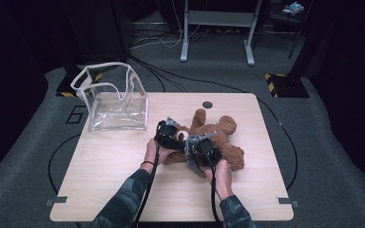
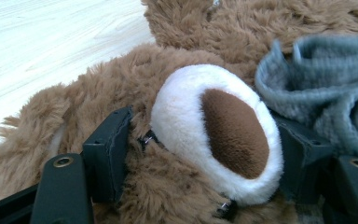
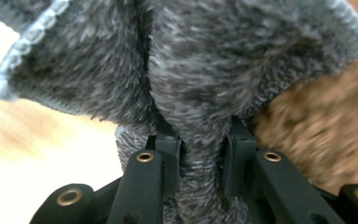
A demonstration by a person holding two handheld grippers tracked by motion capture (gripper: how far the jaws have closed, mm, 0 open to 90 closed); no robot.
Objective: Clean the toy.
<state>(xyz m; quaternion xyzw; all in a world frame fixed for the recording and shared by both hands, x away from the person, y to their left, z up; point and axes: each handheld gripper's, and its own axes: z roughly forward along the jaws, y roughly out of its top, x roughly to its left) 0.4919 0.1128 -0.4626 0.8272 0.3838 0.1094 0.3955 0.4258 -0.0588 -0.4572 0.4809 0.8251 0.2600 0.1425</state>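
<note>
at the far left of the table (image 1: 100, 161) a clear plastic bag (image 1: 114, 102) stands upright with its mouth open, well apart from your hands; it looks set there as the place the toy may go later, but nothing is in it now.

moving right, the brown teddy bear (image 1: 218, 137) lies flat near the middle of the table, and both your grippers are on it. your left gripper (image 1: 167, 133) is at the bear's head. in the left gripper view its jaws stand fairly wide on either side of the white muzzle (image 2: 214, 126) with the brown nose, pads pressed into the fur, so it is clamped on the head. i read that as an anchor: you pin the soft toy so it does not slide or flop while the other hand works.

your right gripper (image 1: 200, 151) sits just beside it, over the bear's body. in the right gripper view its jaws are nearly together, pinching a fold of grey knitted cloth (image 3: 200, 93), which fans out above the pads. that cloth lies against the bear's brown fur and looks like a small garment, though its shape is hard to tell. the narrow pinch suits thin fabric, giving you a firm hold to pull it along the body.
</note>
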